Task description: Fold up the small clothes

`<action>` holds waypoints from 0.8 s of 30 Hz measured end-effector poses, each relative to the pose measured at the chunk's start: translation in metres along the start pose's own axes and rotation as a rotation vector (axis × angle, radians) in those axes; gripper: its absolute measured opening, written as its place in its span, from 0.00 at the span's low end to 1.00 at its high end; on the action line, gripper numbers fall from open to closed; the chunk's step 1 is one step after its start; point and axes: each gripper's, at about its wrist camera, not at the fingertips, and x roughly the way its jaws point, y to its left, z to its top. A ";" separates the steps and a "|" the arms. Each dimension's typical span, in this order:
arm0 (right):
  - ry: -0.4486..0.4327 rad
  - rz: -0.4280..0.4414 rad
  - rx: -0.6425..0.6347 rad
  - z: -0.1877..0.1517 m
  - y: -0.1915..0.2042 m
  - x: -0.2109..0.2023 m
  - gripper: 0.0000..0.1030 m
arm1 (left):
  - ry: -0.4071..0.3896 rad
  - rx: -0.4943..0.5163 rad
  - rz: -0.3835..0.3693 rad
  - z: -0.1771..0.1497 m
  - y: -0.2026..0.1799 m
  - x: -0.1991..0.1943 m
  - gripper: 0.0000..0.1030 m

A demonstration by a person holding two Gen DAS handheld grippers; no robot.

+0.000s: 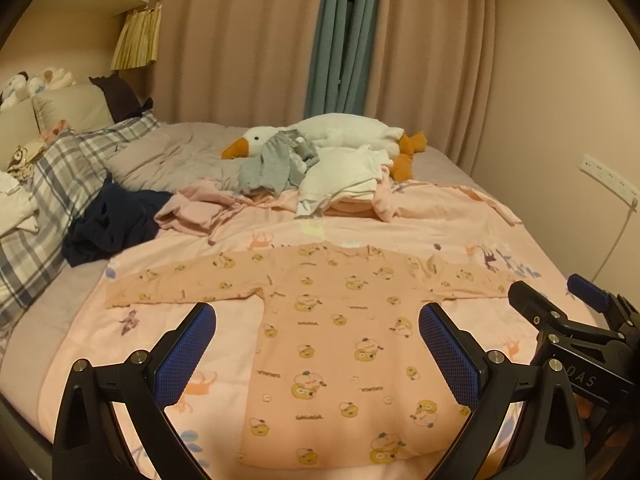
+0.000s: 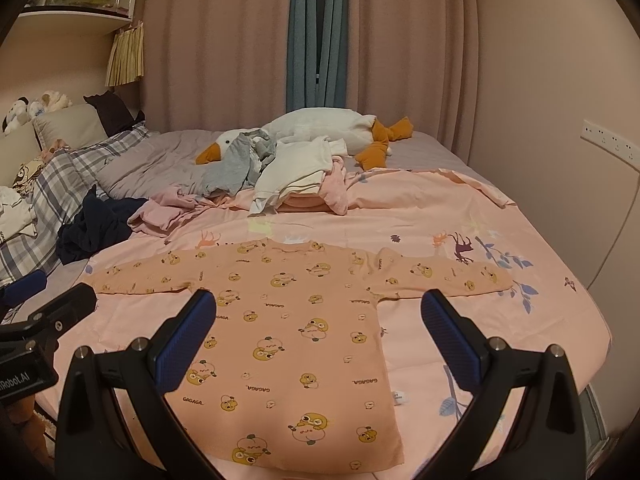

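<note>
The left gripper [image 1: 317, 354] has its two blue-padded fingers spread wide apart with nothing between them, hovering above a small peach long-sleeved shirt [image 1: 340, 344] printed with yellow cartoon faces. The right gripper [image 2: 319, 342] is likewise spread wide and empty, held just beside the left one over the same shirt [image 2: 288, 332]. The shirt lies flat in the middle of a pink bedsheet [image 2: 460, 216] patterned with animals and leaves, both sleeves stretched straight out to the sides, its hem nearest the cameras and its collar pointing away. Farther up the bed, a loose pile of clothes [image 2: 292, 176] in white, grey and pink rests against a white plush goose [image 2: 320, 128] with an orange beak and feet. To the left of that pile lies a crumpled dark navy garment [image 2: 88, 228], next to a plaid pillow [image 1: 52, 200]. Beige curtains [image 2: 220, 48] with a blue-grey panel hang behind the bed, and a shelf [image 2: 76, 16] is mounted on the wall at upper left; what it holds is too blurred to tell.
</note>
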 end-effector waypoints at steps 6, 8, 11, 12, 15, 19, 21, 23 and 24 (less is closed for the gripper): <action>0.000 -0.009 0.005 0.001 -0.002 0.001 1.00 | 0.004 0.003 0.000 0.000 0.001 0.001 0.98; 0.000 -0.010 0.007 0.001 -0.003 0.000 1.00 | 0.001 0.000 0.001 0.000 0.002 0.000 0.98; -0.001 -0.010 0.005 0.001 -0.003 0.001 1.00 | 0.001 0.002 0.004 0.000 0.002 0.000 0.98; -0.002 -0.009 0.004 0.001 -0.004 0.000 1.00 | 0.000 0.001 0.003 0.000 0.002 0.000 0.98; -0.002 -0.008 0.005 0.001 -0.004 0.000 1.00 | 0.000 -0.001 0.003 0.000 0.002 0.000 0.98; -0.001 -0.009 0.007 0.001 -0.004 -0.001 1.00 | 0.001 0.000 0.006 -0.001 0.001 0.001 0.98; -0.001 -0.009 0.007 0.001 -0.003 -0.001 1.00 | 0.000 0.000 0.002 -0.001 0.002 0.000 0.98; -0.001 -0.008 0.005 0.001 -0.004 -0.001 1.00 | 0.002 0.003 0.001 -0.001 0.001 0.001 0.98; -0.001 -0.007 0.004 0.001 -0.004 -0.001 1.00 | 0.001 0.003 0.001 -0.001 0.001 0.001 0.98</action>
